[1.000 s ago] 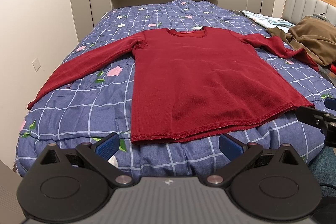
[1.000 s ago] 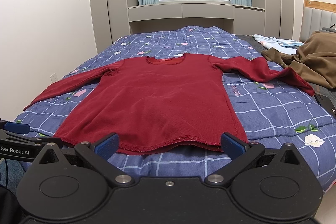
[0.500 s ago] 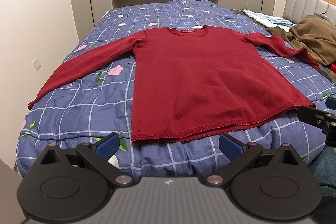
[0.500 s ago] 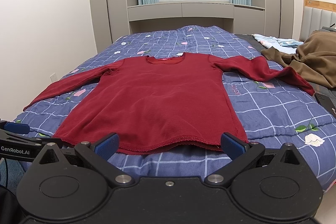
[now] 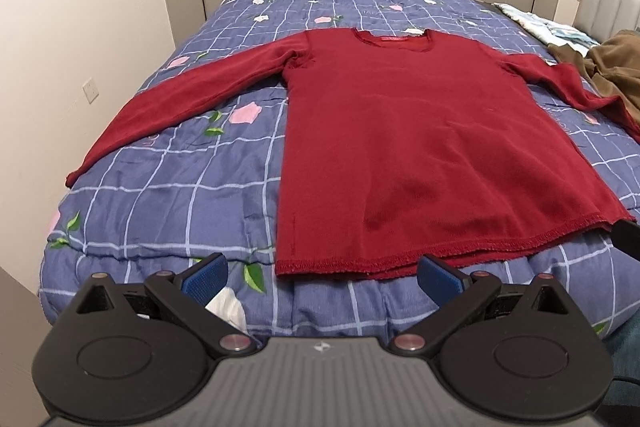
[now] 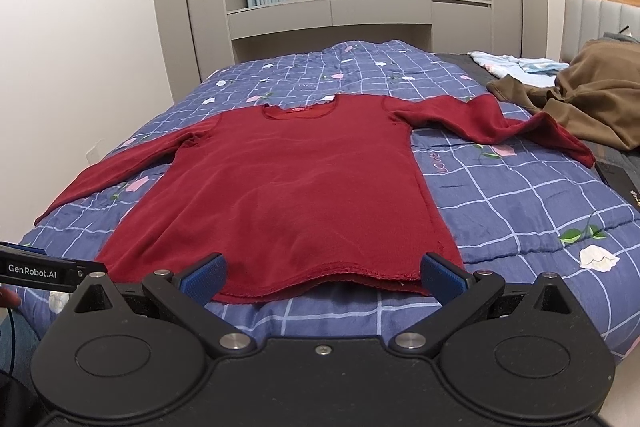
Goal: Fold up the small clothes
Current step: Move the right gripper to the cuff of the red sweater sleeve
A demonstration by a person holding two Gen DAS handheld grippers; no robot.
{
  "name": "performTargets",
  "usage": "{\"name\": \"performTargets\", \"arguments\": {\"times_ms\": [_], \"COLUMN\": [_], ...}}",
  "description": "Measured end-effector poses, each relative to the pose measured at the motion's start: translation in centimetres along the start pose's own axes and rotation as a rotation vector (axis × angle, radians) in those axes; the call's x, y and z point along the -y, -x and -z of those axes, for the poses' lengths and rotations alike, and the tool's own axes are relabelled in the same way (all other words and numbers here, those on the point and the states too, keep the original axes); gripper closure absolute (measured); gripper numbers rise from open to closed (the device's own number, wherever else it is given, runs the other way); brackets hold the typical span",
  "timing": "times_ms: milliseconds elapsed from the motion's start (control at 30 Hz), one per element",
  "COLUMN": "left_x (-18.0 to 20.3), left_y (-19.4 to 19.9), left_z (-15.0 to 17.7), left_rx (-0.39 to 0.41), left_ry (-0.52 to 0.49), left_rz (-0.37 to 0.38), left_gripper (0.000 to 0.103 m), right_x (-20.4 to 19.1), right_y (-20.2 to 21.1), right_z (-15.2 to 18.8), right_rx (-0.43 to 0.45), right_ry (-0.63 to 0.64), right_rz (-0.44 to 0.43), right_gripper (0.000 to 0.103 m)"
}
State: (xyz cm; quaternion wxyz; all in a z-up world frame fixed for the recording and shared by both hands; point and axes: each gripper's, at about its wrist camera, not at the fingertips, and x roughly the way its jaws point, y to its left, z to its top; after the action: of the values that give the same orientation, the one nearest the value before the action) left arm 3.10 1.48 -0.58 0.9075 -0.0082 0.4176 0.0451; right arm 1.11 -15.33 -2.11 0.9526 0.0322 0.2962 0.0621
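Observation:
A dark red long-sleeved sweater (image 5: 408,147) (image 6: 296,195) lies flat on the bed, neck toward the window, both sleeves spread out sideways. Its hem runs along the near edge of the bed. My left gripper (image 5: 320,277) hovers open just short of the hem's left corner, nothing between its blue pads. My right gripper (image 6: 322,275) is open too, in front of the hem's right half. The left gripper's tip (image 6: 44,269) shows at the left edge of the right wrist view.
A blue checked quilt (image 5: 180,195) (image 6: 520,203) with flower prints covers the bed. A brown garment (image 6: 584,95) and a pale cloth (image 6: 516,63) lie at the far right by the headboard. A wall (image 5: 60,47) runs close along the left side.
The left gripper has moved forward and tipped down toward the hem, so the sweater looks larger. The right gripper has edged slightly closer. Both stay open.

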Motion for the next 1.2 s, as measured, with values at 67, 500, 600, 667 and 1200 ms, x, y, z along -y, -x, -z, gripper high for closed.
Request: {"name": "performTargets", "arguments": {"times_ms": [67,500,600,667,1200], "left_x": [0.2,1.5,2.1,2.6,9.8], "left_y": [-0.4,-3.6,-4.4,-5.1,-11.8], "left_z": [-0.5,-5.4,-7.3,-8.7,-16.1], "left_rx": [-0.01,-0.096,-0.089,-0.07,-0.055], "left_ry": [-0.006,-0.004,-0.004,-0.005,-0.07], "left_rz": [-0.01,-0.082,-0.08,-0.082,-0.059], "left_gripper": [0.0,0.0,0.0,0.0,0.0], "right_x": [0.3,2.8,4.5,5.6,15.4], "right_y": [-0.4,-4.6,-6.1,-7.1,-13.0], "right_z": [-0.2,-3.5,-5.1,-6.2,-13.0], "right_rx": [-0.005,-0.071,-0.09,-0.089,-0.019], "right_ry": [-0.009,-0.113,-0.165,-0.176,-0.165], "right_rz": [0.0,0.048,0.068,0.087,0.289], "right_gripper": [0.0,0.0,0.0,0.0,0.0]}}
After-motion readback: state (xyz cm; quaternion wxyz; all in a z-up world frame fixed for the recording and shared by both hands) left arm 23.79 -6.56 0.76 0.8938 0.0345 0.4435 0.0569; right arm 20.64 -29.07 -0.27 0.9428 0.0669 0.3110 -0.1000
